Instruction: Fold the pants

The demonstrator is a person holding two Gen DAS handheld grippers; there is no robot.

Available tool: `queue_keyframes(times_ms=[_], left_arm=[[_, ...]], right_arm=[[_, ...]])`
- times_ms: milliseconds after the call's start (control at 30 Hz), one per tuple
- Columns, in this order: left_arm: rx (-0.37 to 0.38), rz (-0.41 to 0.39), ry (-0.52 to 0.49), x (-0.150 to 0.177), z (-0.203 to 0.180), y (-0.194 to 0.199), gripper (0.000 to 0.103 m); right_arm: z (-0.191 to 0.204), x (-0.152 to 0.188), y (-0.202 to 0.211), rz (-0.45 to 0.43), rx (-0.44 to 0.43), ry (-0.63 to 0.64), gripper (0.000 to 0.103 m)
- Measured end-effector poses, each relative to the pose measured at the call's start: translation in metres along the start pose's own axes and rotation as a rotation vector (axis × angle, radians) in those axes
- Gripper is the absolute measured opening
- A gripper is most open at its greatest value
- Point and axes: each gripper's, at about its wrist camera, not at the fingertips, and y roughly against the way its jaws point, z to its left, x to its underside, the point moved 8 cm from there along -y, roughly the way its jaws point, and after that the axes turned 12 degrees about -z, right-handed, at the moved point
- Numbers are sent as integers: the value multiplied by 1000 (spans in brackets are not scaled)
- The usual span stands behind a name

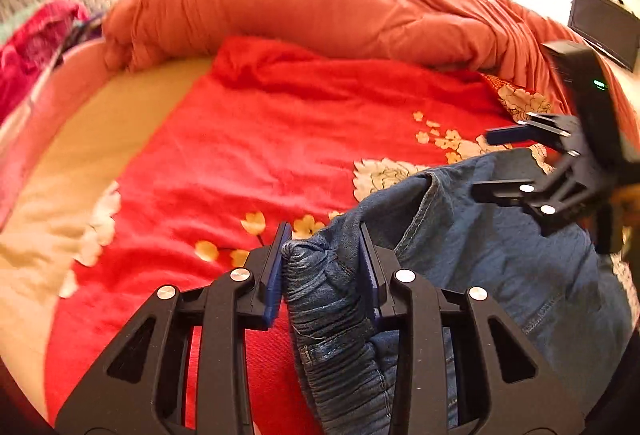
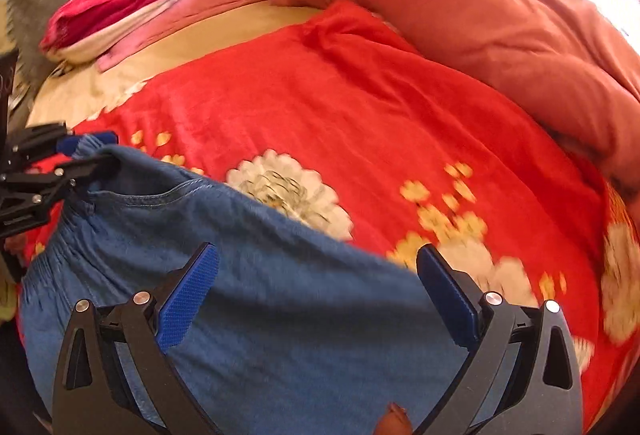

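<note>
- Left wrist view: your left claw (image 1: 325,267) is pinching the gathered elastic waistband of the jeans (image 1: 500,247); the bunched denim fills the gap between the blue pads.
- The hold takes a thick wad near the pad tips. Judgement: a sharp pull could let the band slide out.
- Right wrist view: your right claw (image 2: 316,295) stands spread wide over the denim, gripping nothing.
- The jeans lie in a heap on the red floral bedspread (image 1: 260,139), at the near edge of the bed, well apart from the rolled orange duvet (image 1: 320,7) along the far edge.
- Risk: lift with one claw only and the cloth hangs twisted, so the legs will not line up.
- Risk: close the right claw here and it may catch a single layer mid-panel, or the bedspread beneath.
- Right view is blurred; I cannot tell the hem position.
</note>
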Motion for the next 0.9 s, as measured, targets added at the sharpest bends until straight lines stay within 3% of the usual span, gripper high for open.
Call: queue_keyframes(times_ms=[67, 133, 267, 333, 433, 500, 733, 900], left_arm=[[0, -32, -20, -4, -3, 8, 25], [1, -63, -24, -9, -4, 15, 25], [-5, -71, -35, -11, -2, 16, 25], [-12, -63, -41, -8, -1, 15, 25], [-28, -62, -50, -7, 0, 13, 25], [-38, -71, -63, -8, 0, 16, 25], [-33, -106, -86, -8, -12, 31, 25], [-38, -149, -126, -10, -31, 54, 25]], right_arm=[[7, -2, -9, 14, -48, 91, 98], [12, -1, -17, 21, -43, 192, 98], [19, 9, -32, 66, -60, 257, 91], [25, 11, -33, 66, -112, 219, 42], [35, 14, -23, 21, -135, 193, 19], [37, 15, -10, -10, -101, 167, 11], [32, 9, 43, -130, -6, -3, 9], [37, 22, 82, -182, 32, -135, 9]])
